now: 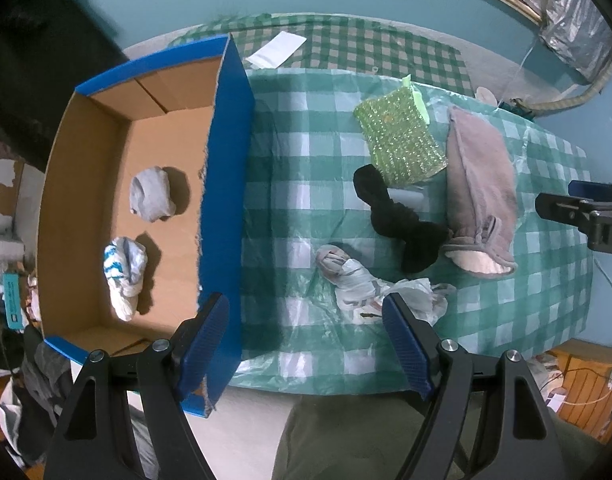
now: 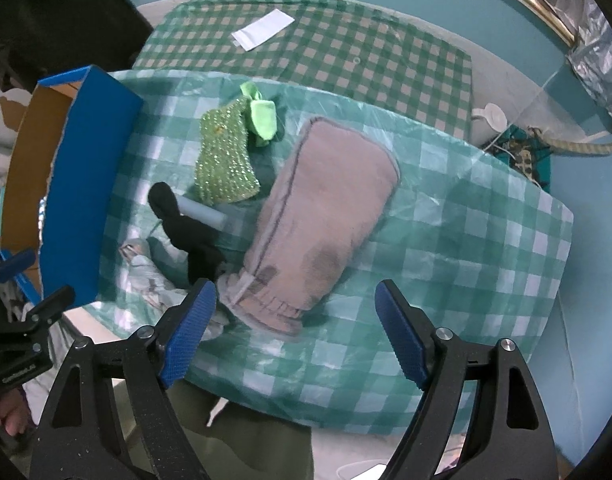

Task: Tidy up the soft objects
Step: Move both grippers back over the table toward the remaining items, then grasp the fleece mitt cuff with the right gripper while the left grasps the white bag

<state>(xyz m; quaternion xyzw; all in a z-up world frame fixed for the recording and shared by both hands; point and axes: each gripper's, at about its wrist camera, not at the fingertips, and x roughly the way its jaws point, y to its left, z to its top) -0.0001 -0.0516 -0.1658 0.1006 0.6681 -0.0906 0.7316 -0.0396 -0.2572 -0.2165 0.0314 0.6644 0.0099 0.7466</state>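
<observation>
Grippers spread wide and empty above the table, two bundles already in the box.

Your left gripper (image 1: pixel 306 344) hangs near the crumpled white cloth (image 1: pixel 357 284); your right gripper (image 2: pixel 296 328) hangs over the grey towel (image 2: pixel 325 216). Centre on each bundle's bulk, drop straight, close fully, then carry into the cardboard box (image 1: pixel 226 184) without snagging the table cover.

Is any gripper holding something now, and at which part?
Nothing is held. The left gripper and right gripper both stand open above the table, with nothing between their pads.
</observation>
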